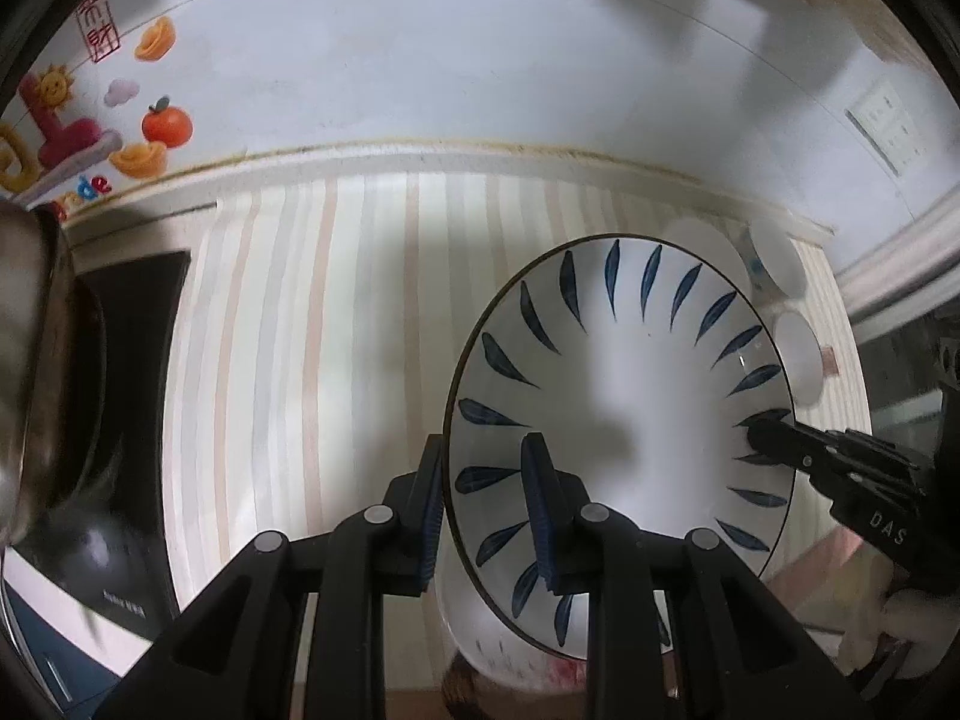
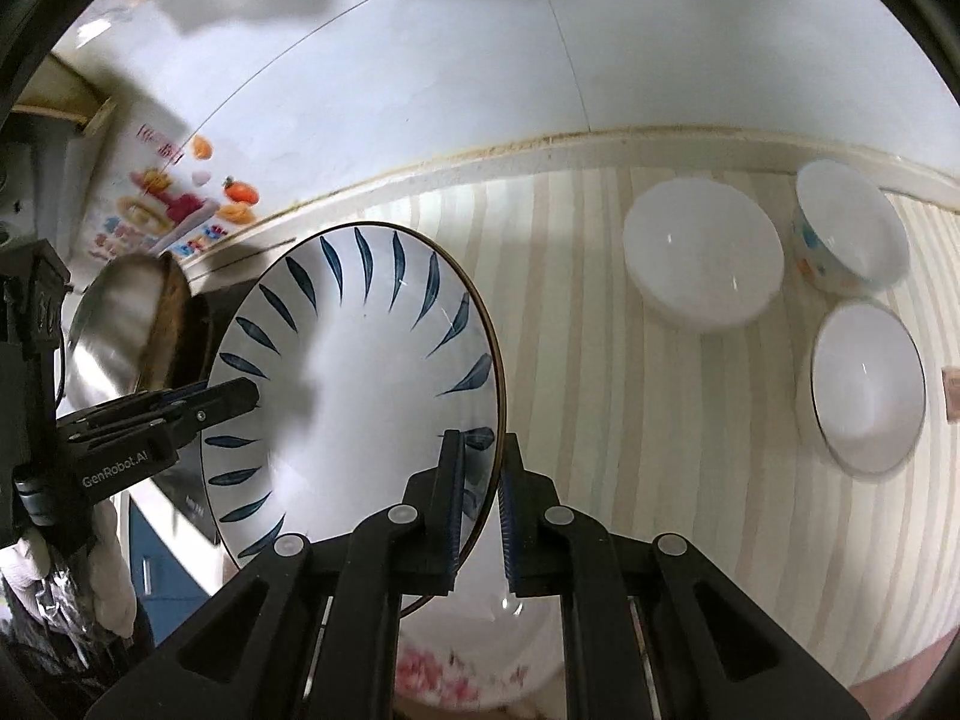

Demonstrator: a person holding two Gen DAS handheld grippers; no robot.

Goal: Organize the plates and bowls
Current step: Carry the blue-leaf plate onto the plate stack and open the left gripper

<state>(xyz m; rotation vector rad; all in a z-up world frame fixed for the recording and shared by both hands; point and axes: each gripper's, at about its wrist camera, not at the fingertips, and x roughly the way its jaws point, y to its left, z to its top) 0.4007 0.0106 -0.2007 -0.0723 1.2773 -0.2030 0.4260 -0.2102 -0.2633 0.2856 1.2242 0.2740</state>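
A white plate with blue leaf marks (image 1: 624,396) is held up above the striped counter by both grippers. My left gripper (image 1: 483,510) is shut on the plate's left rim. My right gripper (image 2: 483,504) is shut on its right rim, and the plate shows in the right wrist view (image 2: 354,384). The right gripper shows in the left wrist view (image 1: 774,438); the left gripper shows in the right wrist view (image 2: 240,399). Under the plate lies a white dish with pink flowers (image 2: 474,672).
A plain white plate (image 2: 702,252), a white bowl with coloured marks (image 2: 852,234) and a white bowl (image 2: 867,390) stand at the right of the counter (image 2: 630,420). A steel pot (image 2: 114,324) on a black cooktop (image 1: 138,360) stands at the left. A tiled wall (image 1: 450,60) runs behind.
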